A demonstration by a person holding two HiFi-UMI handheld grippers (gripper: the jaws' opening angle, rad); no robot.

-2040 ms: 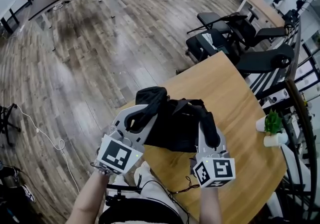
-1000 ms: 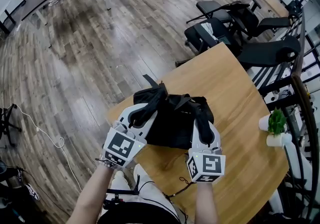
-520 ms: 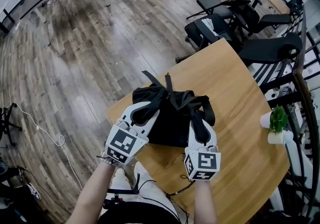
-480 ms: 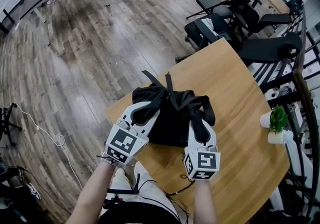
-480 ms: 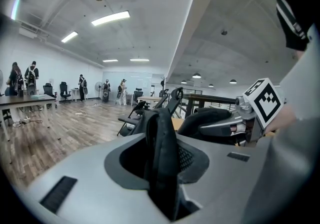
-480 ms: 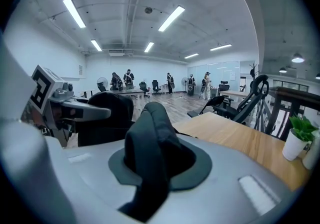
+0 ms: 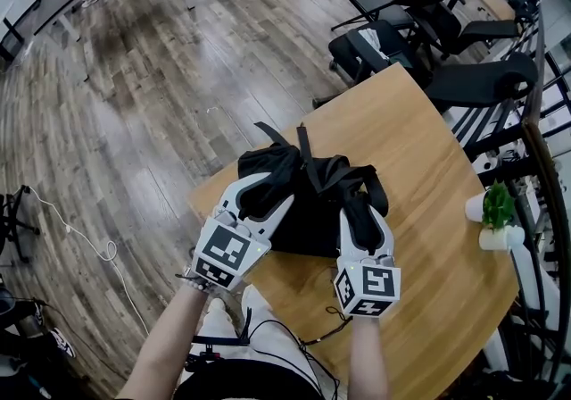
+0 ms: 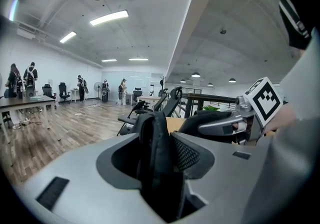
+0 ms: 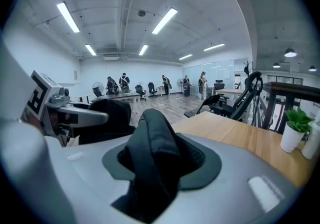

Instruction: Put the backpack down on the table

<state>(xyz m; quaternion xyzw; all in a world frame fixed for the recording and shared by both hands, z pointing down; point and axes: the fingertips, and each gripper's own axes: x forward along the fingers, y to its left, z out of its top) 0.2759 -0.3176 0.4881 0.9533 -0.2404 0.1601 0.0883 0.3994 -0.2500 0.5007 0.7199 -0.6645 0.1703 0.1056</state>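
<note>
The backpack (image 7: 308, 211) is laid on the table's (image 7: 428, 157) near left end. Its straps (image 8: 155, 153) are loosely flanked by the opening jaws of the left gripper (image 7: 268, 191) and the right gripper (image 7: 361, 211).

Wooden table (image 7: 433, 153) bears a black backpack (image 7: 312, 209) and two white pots (image 7: 500, 238)

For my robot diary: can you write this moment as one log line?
backpack resting on table | left gripper opening, strap inside | right gripper opening, other strap inside

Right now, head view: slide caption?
Left tongs and right tongs opening, straps between them; backpack resting on wooden table.
</note>
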